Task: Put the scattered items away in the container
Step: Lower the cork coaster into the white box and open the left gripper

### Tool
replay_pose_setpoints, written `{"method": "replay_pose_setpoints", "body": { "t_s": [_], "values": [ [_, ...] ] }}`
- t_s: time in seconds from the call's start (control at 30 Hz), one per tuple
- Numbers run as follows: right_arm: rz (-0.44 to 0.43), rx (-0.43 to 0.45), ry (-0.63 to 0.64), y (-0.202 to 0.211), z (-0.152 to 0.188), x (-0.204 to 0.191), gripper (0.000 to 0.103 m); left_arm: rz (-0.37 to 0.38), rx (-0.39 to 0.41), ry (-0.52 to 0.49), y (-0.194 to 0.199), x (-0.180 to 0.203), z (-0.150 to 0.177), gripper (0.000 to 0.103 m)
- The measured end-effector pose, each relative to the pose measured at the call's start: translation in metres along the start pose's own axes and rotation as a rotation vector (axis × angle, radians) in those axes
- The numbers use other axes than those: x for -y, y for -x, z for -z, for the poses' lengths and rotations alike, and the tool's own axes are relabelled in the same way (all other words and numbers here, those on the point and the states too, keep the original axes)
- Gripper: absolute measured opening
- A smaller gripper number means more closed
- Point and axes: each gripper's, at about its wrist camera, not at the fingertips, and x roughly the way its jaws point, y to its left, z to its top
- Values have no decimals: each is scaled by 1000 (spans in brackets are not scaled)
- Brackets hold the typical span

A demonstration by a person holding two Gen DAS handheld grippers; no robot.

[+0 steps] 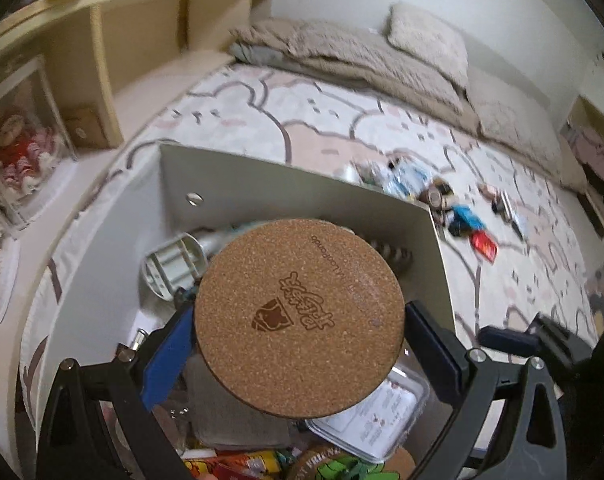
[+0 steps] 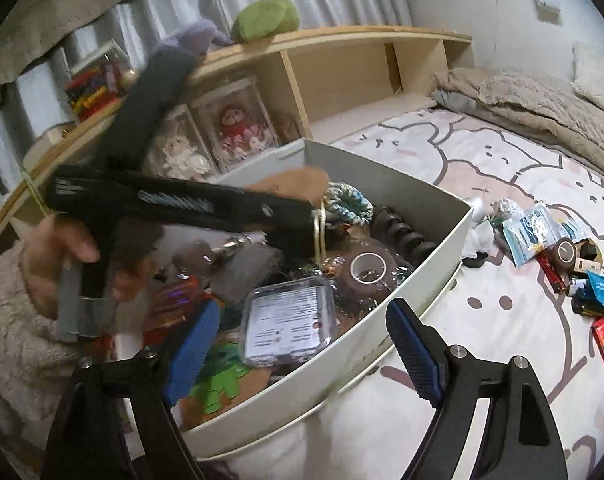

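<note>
In the left wrist view, a round cork coaster (image 1: 300,318) is clamped edge to edge between the blue pads of the left gripper (image 1: 298,344), which is tilted steeply down over the white box (image 1: 262,184). The box is seen on the patterned bedspread (image 1: 302,120), already crowded with a clear plastic case (image 1: 381,416) and other odds and ends. Scattered small items (image 1: 453,208) are left on the bedspread beyond the box's far right corner.

In the right wrist view, the right gripper (image 2: 298,344) is held wide apart with nothing between its pads, angled down across the box's near rim. The left gripper's black body is gripped by a hand (image 2: 58,256) in a fleecy sleeve, above the box's left end.
</note>
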Motion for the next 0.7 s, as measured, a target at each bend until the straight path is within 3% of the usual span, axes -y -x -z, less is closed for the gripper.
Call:
{"method": "replay_pose_setpoints", "body": {
  "t_s": [0.2, 0.37, 0.7],
  "values": [
    [-7, 40, -8, 23, 5, 3, 85, -53, -92, -69, -19, 8, -9, 100],
    [-14, 55, -9, 36, 9, 6, 85, -46, -164, -45, -42, 6, -27, 100],
    [-27, 76, -25, 52, 19, 17, 85, -166, -264, 6, -91, -19, -43, 100]
  ]
}}
